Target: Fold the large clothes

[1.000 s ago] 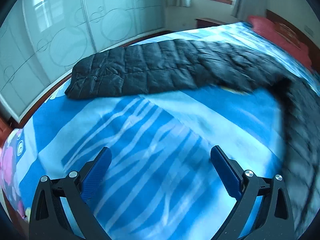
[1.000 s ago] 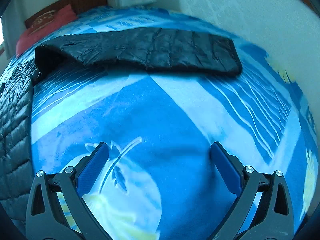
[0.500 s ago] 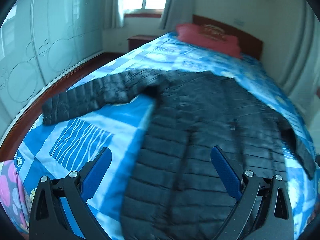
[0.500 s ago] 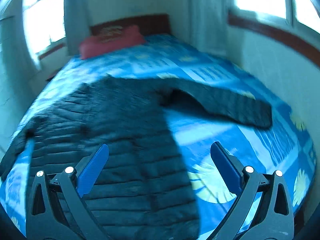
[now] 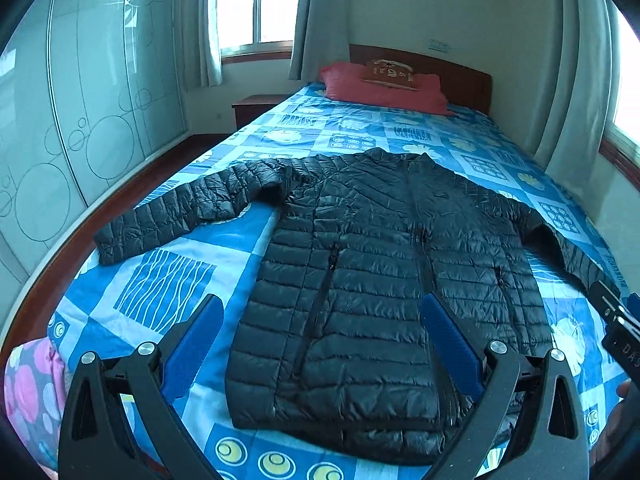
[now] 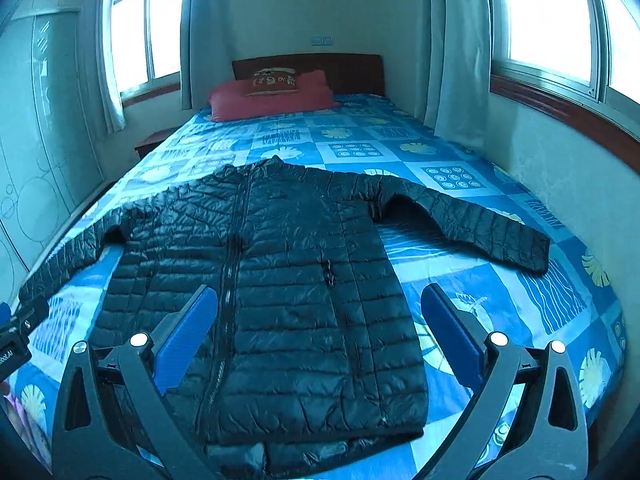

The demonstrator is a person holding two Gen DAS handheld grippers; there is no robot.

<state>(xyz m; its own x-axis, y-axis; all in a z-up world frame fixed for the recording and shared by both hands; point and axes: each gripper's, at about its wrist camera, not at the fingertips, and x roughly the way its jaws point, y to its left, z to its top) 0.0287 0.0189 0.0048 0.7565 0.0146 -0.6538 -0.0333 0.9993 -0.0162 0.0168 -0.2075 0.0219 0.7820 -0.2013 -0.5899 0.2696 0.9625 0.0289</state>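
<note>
A black quilted puffer jacket lies flat, front up and zipped, on the blue patterned bed, with both sleeves spread out to the sides. It also shows in the right wrist view. My left gripper is open and empty, held above the jacket's hem near the foot of the bed. My right gripper is open and empty, also above the hem. The right gripper's edge shows at the far right of the left wrist view.
A red pillow lies at the wooden headboard. A nightstand and glass wardrobe doors stand to the left. A wall with windows runs along the bed's right side. A floral cloth lies at the lower left.
Both cameras have pulled back and swung from the sleeves to the foot of the bed, so the whole jacket is now in view. Both grippers stay open.
</note>
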